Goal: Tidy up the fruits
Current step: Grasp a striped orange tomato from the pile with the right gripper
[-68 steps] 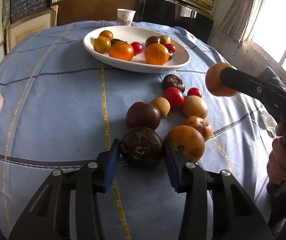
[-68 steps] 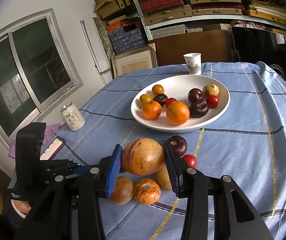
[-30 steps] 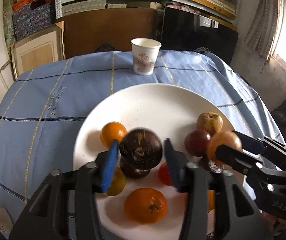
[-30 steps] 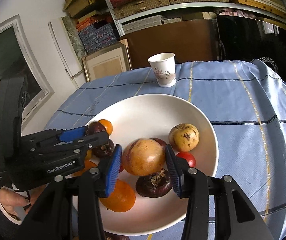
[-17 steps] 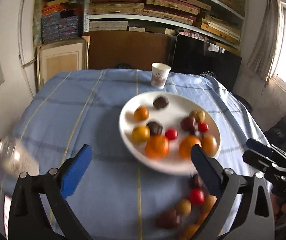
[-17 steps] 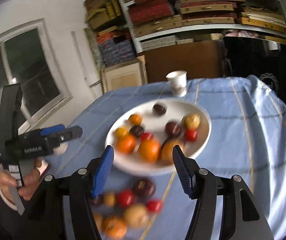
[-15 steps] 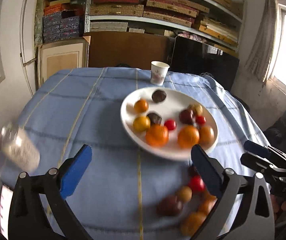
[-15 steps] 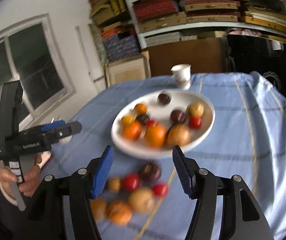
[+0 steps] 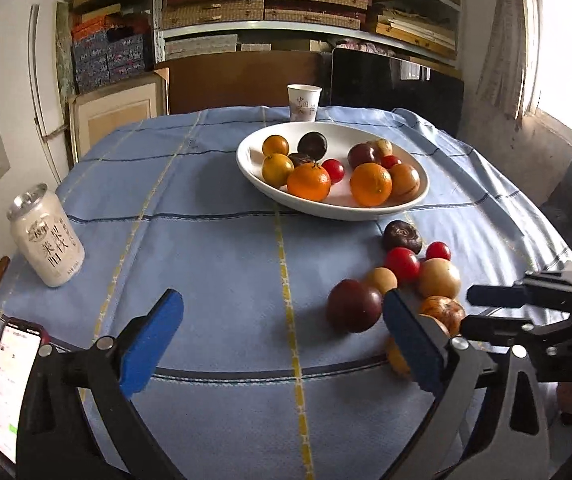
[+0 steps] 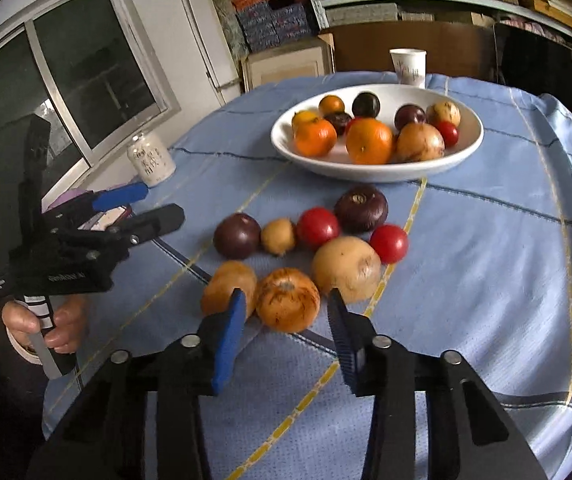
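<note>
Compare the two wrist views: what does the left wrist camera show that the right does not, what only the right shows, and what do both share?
Only the left wrist view shows the lit smartphone at the table's near-left edge. Only the right wrist view shows the dark sliding window and the hand gripping the left gripper. Both share the white oval fruit bowl, the white paper cup, the white drink can and the loose fruits on the blue tablecloth.

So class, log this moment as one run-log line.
left gripper: open, empty | right gripper: open, around speckled orange fruit | bowl: holds fruit | loose fruit: on tablecloth

Loose fruits [image 10: 309, 248] on the tablecloth [image 10: 485, 280] before the bowl [image 10: 377, 168], cup [image 10: 407, 66] behind.
</note>
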Tool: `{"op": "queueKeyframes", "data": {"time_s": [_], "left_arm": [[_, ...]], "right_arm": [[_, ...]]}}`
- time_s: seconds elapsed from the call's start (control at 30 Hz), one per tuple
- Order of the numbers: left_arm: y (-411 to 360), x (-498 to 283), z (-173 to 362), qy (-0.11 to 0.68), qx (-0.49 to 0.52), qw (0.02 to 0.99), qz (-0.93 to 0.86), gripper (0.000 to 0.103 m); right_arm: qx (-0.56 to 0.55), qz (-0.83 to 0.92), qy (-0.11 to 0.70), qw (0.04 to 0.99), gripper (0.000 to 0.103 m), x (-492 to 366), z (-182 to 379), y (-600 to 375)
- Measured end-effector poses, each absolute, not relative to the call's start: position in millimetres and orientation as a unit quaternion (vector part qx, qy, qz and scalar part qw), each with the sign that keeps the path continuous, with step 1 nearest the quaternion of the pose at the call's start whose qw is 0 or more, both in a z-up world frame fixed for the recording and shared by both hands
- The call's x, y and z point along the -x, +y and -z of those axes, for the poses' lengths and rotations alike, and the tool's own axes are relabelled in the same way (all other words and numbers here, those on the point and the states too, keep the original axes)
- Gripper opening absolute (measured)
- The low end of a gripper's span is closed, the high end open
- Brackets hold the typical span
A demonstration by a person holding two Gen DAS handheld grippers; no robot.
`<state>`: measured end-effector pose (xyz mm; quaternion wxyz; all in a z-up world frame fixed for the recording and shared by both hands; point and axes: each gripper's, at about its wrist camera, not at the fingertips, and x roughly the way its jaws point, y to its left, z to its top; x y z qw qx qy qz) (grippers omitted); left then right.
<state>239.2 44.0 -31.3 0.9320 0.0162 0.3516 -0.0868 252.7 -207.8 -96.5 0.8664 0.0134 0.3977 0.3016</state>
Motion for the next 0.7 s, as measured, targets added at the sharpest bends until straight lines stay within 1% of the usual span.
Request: {"op": "queueKeyframes", "data": {"time_s": [0.33,0.7], "left_arm": [[50.3,-241.1,27.0,0.349,0.002,0.933,0.087,0.098],[47.6,-239.4,25.6,0.347,-0.002,0.934,0.088,0.098]], "right_arm": [[-0.027,-0.308,0.417,0.855,0.041,-254.3,103.9,-207.0],[-0.033,-0.302,0.423,0.854,0.041,-262.8,107.2,-203.3]]}}
